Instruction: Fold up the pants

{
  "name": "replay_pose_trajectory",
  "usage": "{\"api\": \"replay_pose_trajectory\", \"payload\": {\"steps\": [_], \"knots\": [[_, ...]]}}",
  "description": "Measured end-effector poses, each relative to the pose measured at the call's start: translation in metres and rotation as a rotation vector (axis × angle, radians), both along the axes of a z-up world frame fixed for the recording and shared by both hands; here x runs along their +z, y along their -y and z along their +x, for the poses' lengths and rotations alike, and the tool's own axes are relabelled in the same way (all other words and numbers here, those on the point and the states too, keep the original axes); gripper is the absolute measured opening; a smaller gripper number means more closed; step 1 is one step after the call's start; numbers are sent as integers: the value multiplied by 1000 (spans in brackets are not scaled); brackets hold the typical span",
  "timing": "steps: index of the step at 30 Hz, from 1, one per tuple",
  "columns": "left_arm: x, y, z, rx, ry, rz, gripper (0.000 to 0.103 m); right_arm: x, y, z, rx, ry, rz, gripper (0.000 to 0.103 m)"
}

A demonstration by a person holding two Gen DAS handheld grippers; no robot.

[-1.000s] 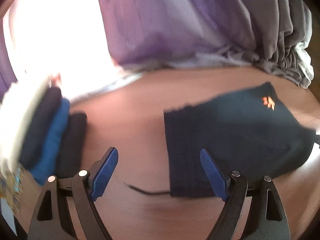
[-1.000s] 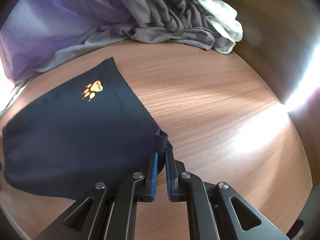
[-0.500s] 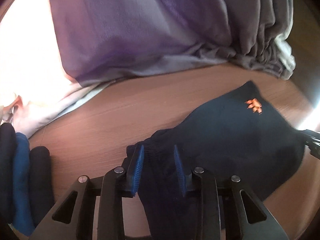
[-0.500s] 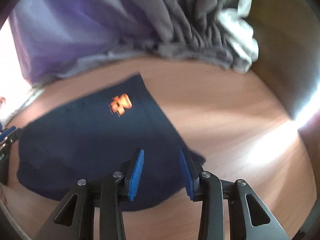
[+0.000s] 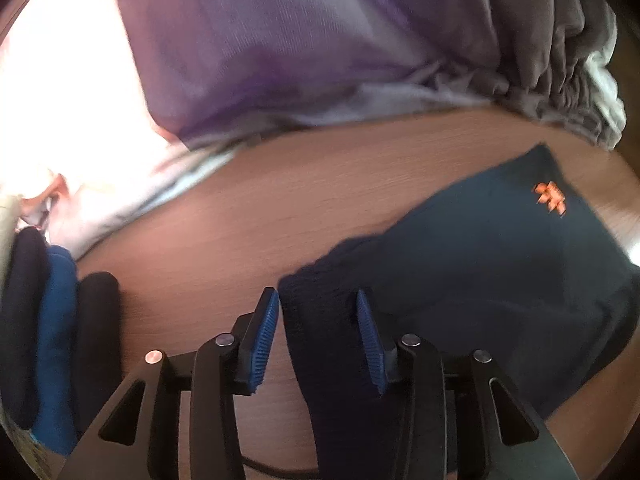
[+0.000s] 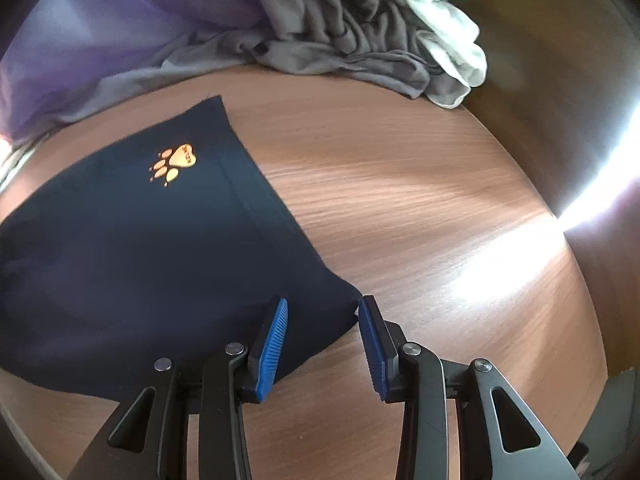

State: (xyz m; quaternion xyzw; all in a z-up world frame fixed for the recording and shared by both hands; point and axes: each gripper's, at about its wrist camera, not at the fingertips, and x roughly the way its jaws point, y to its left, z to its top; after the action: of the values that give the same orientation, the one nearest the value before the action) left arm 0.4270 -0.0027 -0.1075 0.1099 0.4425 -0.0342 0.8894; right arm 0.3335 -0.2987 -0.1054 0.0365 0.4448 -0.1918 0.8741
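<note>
Jaws of the left gripper (image 5: 316,338) stand partly apart, wider than half a second ago, when they were closing on a bunched edge of the navy pants (image 5: 480,280). That edge now lies slack between the blue pads with a gap at either side, so nothing is clamped. The right gripper (image 6: 322,334) is likewise parted, its jaws straddling the near corner of the navy pants (image 6: 140,260) without pinching it; a second ago they were shut on a raised tab of that cloth.

Both releases suggest a fold has just been laid down and let go. The pants lie as a compact dark panel on the wooden tabletop (image 6: 400,200), orange paw-print logo (image 6: 174,162) facing up near the far hem. What remains is probably a last smoothing, or moving the bundle aside.

Left of the pants, in the left wrist view, rolled dark and blue garments (image 5: 52,320) stand together, well apart from them. Beyond the pants a pile of purple cloth (image 5: 280,40) and grey fabric (image 6: 340,28) crowds the back of the tabletop, with a white piece (image 6: 452,48) at its right end. The left wrist view is motion-blurred.
</note>
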Motion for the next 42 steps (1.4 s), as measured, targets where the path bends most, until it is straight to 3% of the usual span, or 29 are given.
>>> {"api": "replay_pose_trajectory", "payload": {"steps": [1,2,7,12,17,24,36,42], "knots": [[5,0,-3,4,13,-2,57,4,1,-3,-5,18,3,38],[12,0,-8,12,26,-6,60,7,2,-5,-6,35,7,38],[38,-9,-34,67,25,-65,64,21,3,-14,23,72,73,41],[47,-12,-64,91,25,-87,70,34,5,-27,32,118,99,54],[37,-6,-85,105,11,-79,70,35,11,-39,41,171,136,54],[23,14,-89,61,-41,-143,70,18,31,-45,-11,228,255,54],[-4,22,-70,44,-55,-67,70,-2,39,-33,-23,224,310,52],[-9,22,-68,36,-66,-77,70,-11,37,-29,-26,203,314,46]]}}
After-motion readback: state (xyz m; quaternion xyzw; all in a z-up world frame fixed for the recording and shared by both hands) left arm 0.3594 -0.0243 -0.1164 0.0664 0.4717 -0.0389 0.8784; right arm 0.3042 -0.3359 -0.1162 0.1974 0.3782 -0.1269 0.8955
